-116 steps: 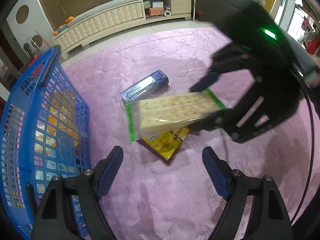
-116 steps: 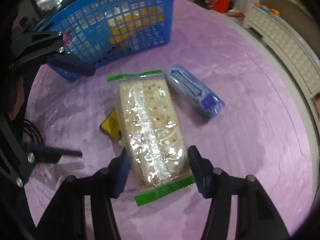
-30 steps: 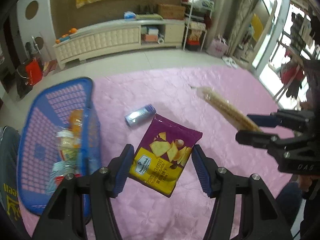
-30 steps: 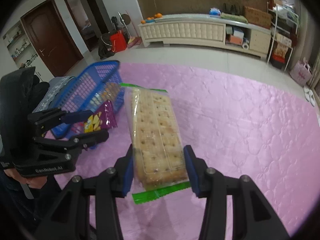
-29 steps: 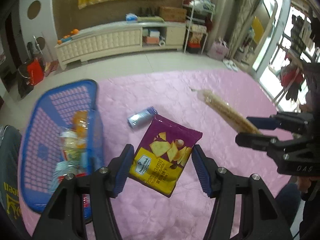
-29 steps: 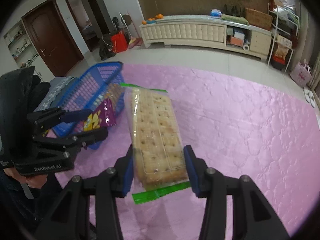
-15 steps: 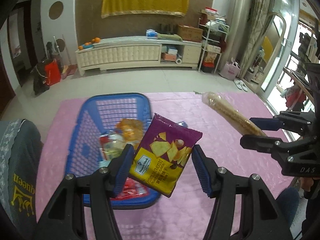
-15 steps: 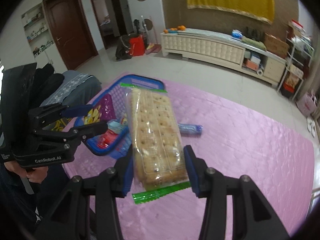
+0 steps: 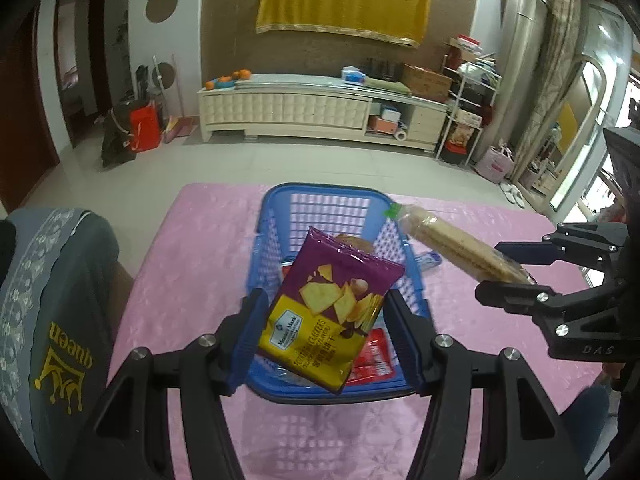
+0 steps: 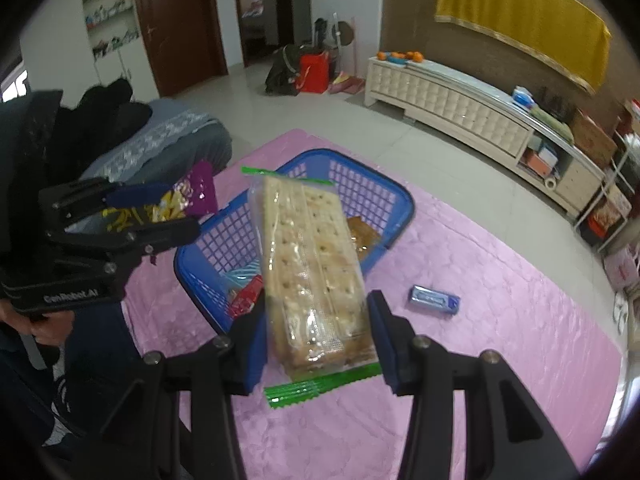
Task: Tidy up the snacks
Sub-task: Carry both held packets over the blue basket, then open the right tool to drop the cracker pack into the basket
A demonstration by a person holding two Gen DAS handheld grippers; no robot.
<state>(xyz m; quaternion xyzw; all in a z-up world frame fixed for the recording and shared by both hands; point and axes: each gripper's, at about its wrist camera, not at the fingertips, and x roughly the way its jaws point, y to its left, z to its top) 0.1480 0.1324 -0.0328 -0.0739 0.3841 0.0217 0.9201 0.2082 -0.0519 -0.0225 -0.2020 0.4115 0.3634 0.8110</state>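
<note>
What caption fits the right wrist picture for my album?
Right tongs carry a cracker pack above the blue basket; left tongs bring purple chips.

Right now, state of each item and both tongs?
left tongs: shut on the purple chip bag, held up over the basket.
purple chip bag: sealed, lifted, tilted.
right tongs: shut on the cracker pack.
cracker pack: sealed, lifted, far end over the basket.
blue basket: upright on the pink mat, partly filled.
blue packet: lying flat on the mat, outside the basket.
</note>
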